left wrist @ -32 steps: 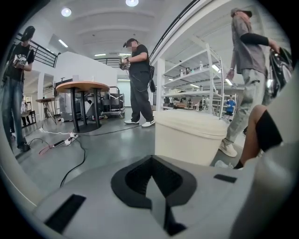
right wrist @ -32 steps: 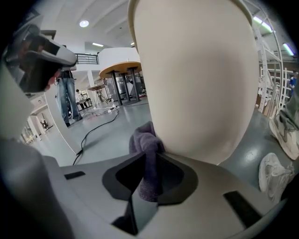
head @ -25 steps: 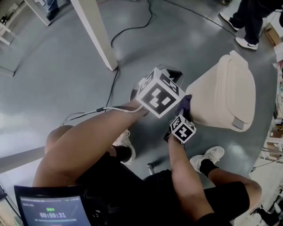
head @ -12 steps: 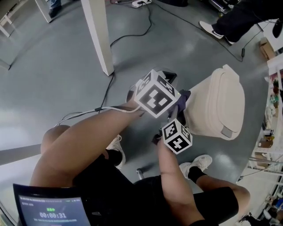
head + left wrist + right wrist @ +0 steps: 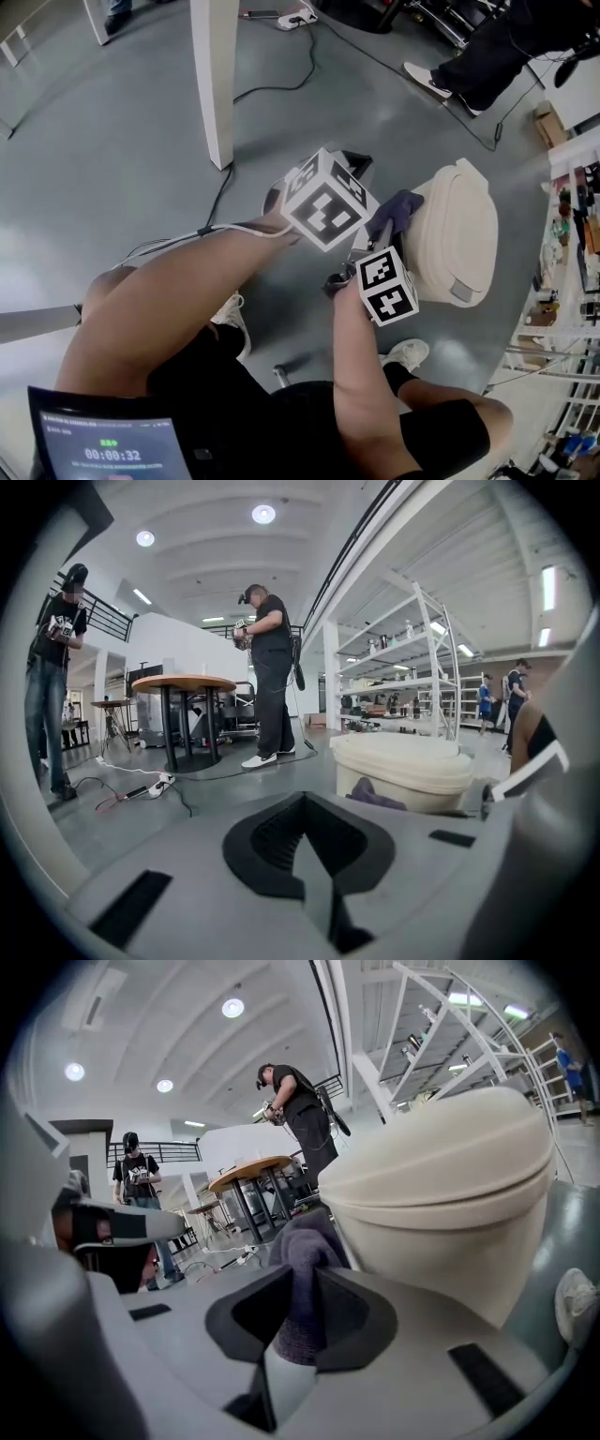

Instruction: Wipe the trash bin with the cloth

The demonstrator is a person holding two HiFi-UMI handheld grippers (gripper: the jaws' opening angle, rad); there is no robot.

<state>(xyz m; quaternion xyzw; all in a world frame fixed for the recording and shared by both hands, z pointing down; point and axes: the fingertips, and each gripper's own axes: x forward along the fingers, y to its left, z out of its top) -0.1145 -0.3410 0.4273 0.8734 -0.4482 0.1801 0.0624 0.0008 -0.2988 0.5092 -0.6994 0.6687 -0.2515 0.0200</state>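
Observation:
A cream trash bin point(image 5: 459, 244) with its lid down stands on the grey floor, right of my hands. My right gripper point(image 5: 300, 1321) is shut on a purple cloth point(image 5: 305, 1279), which rests against the bin's side wall point(image 5: 450, 1204). In the head view the cloth point(image 5: 398, 211) shows at the bin's left edge, just beyond the right gripper's marker cube point(image 5: 386, 286). My left gripper point(image 5: 305, 808) is shut with nothing in it, held left of the bin point(image 5: 403, 771); the cloth point(image 5: 375, 794) shows past it. Its marker cube point(image 5: 326, 199) hides its jaws from above.
A white post point(image 5: 214, 75) rises at the back left, with cables point(image 5: 309, 56) trailing over the floor. Shelving point(image 5: 572, 187) lines the right side. A round table point(image 5: 183, 683) and standing people point(image 5: 267, 667) are farther off. My own shoe point(image 5: 405, 354) sits close to the bin.
The right gripper has slid the cloth along the bin's left side toward its far end. The head view has shifted, so the bin sits lower and smaller. The left gripper stays beside it.

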